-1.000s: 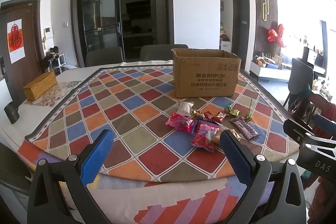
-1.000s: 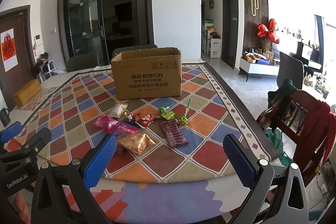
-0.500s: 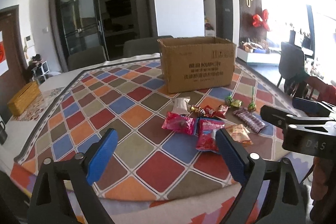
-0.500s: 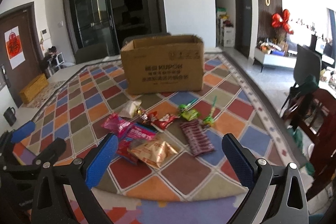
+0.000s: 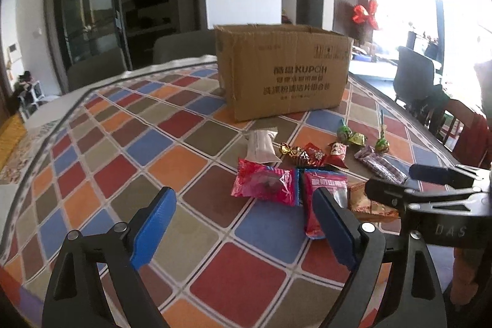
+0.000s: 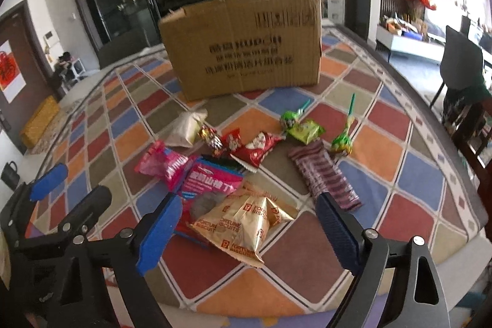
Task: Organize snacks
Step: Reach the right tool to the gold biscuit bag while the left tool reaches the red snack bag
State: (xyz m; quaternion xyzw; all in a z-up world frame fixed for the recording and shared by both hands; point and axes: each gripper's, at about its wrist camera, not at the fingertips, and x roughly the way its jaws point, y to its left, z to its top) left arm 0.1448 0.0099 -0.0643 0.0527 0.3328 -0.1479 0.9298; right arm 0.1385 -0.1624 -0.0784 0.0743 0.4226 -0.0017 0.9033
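both grippers are on the approach, nothing picked yet: the snacks lie in a loose heap on the checked tablecloth in front of the open cardboard box. the right gripper hangs over the gold fortune biscuit packet, jaws spread and just closing a little, pads clear of it. the left gripper, likewise spread and narrowing on nothing, looks bound for the pink packet; next each must drop, pinch, and lift into the box.

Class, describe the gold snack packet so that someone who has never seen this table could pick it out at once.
Find the cardboard box on the chequered cloth; the snacks lie in front of it. The gold packet lies farthest from the box, partly on a red and blue packet. It alone is gold and puffy, printed with "Fortune Biscuits".
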